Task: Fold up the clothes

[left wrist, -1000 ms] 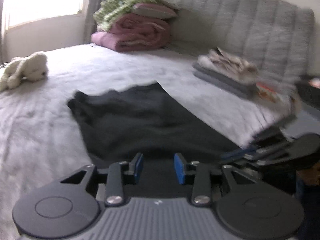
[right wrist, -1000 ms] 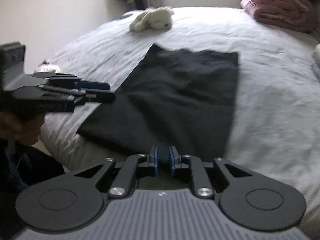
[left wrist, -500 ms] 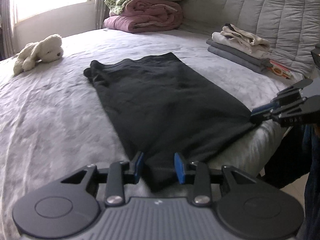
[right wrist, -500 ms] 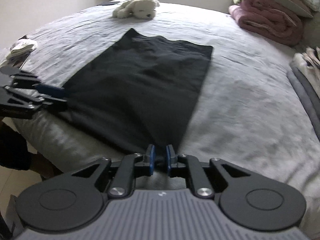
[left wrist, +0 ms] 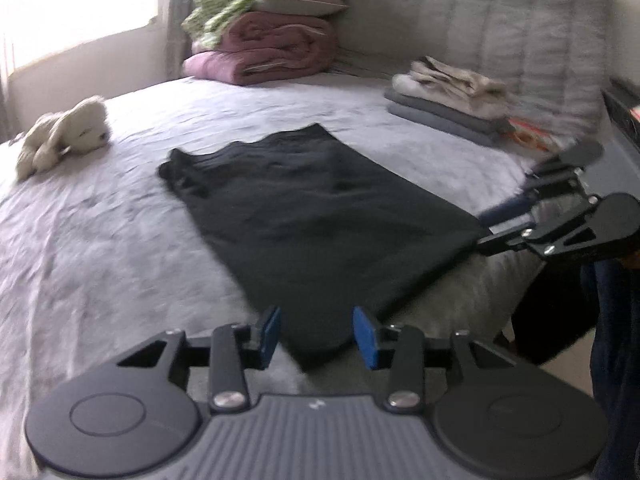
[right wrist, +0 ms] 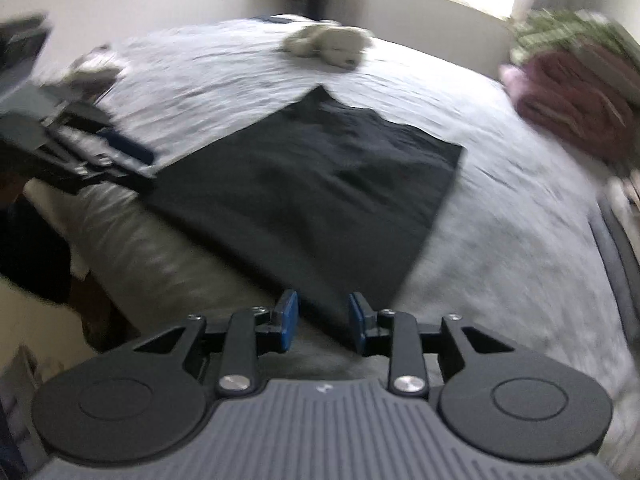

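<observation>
A black garment (left wrist: 320, 216) lies flat and spread on the grey bed (left wrist: 100, 248), its near edge hanging over the bed's side. It also shows in the right wrist view (right wrist: 320, 192). My left gripper (left wrist: 316, 338) is open, with the garment's near left corner lying between and just ahead of its blue pads. My right gripper (right wrist: 322, 322) is open, just short of the garment's near right corner. The right gripper shows in the left wrist view (left wrist: 516, 220) beside that corner. The left gripper shows blurred in the right wrist view (right wrist: 116, 156).
A white plush toy (left wrist: 64, 132) lies on the far left of the bed. Folded pink blankets with a green cloth (left wrist: 264, 48) are stacked at the headboard. A pile of folded clothes (left wrist: 448, 96) sits at the right. The floor is below the bed edge.
The right gripper was shut on the garment's corner and is now open, having let it go. Both grippers have drawn back slightly. The garment now lies flat on the bed.
</observation>
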The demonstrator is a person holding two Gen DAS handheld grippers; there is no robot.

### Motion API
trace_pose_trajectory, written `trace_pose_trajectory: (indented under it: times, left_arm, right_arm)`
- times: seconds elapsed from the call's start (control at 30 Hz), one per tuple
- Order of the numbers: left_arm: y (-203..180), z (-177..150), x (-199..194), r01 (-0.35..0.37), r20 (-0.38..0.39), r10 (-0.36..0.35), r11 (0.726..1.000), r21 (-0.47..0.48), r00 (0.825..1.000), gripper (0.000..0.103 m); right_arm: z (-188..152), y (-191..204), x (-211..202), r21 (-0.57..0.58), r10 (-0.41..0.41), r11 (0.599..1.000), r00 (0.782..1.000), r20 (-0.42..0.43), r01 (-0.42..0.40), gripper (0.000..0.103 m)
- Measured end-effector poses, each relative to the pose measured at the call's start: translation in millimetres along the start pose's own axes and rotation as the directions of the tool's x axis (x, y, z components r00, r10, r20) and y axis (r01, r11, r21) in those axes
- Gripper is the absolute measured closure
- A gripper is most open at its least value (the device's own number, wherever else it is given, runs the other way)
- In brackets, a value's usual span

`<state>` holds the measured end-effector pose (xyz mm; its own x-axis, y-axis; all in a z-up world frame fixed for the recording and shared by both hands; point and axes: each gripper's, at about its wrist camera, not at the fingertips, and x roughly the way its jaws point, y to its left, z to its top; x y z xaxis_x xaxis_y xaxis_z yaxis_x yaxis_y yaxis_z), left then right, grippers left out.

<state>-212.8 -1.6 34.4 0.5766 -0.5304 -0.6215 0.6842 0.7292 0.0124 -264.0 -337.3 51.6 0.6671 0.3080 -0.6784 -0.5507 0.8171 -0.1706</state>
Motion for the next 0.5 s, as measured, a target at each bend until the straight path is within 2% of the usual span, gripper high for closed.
trace_pose_trajectory:
  times: [0.2,0.37,0.5]
  left_arm:
    - [-11.9,-6.1,5.2,0.021,-0.033,-0.018,0.995,0.098,0.999,0.061]
    - [-9.8,-7.8,6.7,0.025,-0.057,-0.018,0.993,0.113,0.998,0.06]
    - [-8.3,-5.3,6.3,0.03,-0.059,-0.024,0.994,0.109,0.998,0.06]
  right_arm:
    - [1.8,28.0,15.0,-0.174,0.002,0.985,1.0,-0.003,-0.002,0.071]
    - [3.9,31.2,27.1,-0.25,-0.014,0.968,1.0,0.005,0.015,0.071]
    - [4.5,37.1,32.2,-0.34,-0.03,0.94,0.999,0.027,0.037,0.082]
